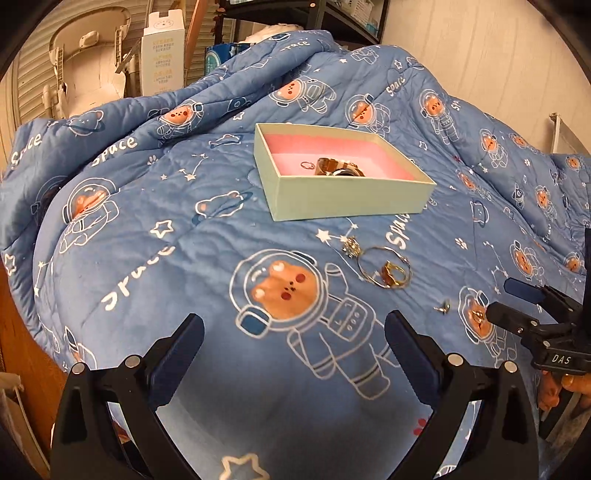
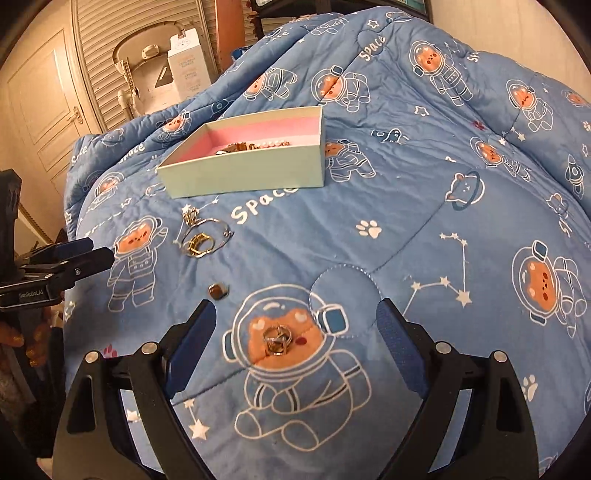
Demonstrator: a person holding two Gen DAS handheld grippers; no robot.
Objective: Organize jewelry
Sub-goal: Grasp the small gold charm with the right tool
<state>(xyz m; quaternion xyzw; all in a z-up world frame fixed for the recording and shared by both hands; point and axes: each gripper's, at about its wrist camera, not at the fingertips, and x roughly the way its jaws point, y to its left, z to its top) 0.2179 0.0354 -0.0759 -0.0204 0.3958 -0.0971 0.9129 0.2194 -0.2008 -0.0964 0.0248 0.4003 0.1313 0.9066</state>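
A pale green box (image 1: 351,197) with a pink lining sits on the blue quilt; it shows in the right wrist view too (image 2: 243,171). Several pieces lie inside (image 1: 338,168). Loose on the quilt are a thin bangle with gold rings (image 1: 386,271) (image 2: 201,240), a small sparkly piece (image 1: 350,246) (image 2: 190,215), a small stud (image 1: 442,306) (image 2: 218,291) and a silver ring (image 2: 277,341). My left gripper (image 1: 293,332) is open and empty over the quilt. My right gripper (image 2: 295,317) is open, with the silver ring between its fingers, not touching it.
The quilt (image 1: 184,229) with astronaut bears bulges and folds at the back. Behind it stand a white carton (image 1: 162,51), a plastic seat (image 1: 85,62), shuttered doors (image 2: 110,44) and a dark shelf (image 1: 332,14).
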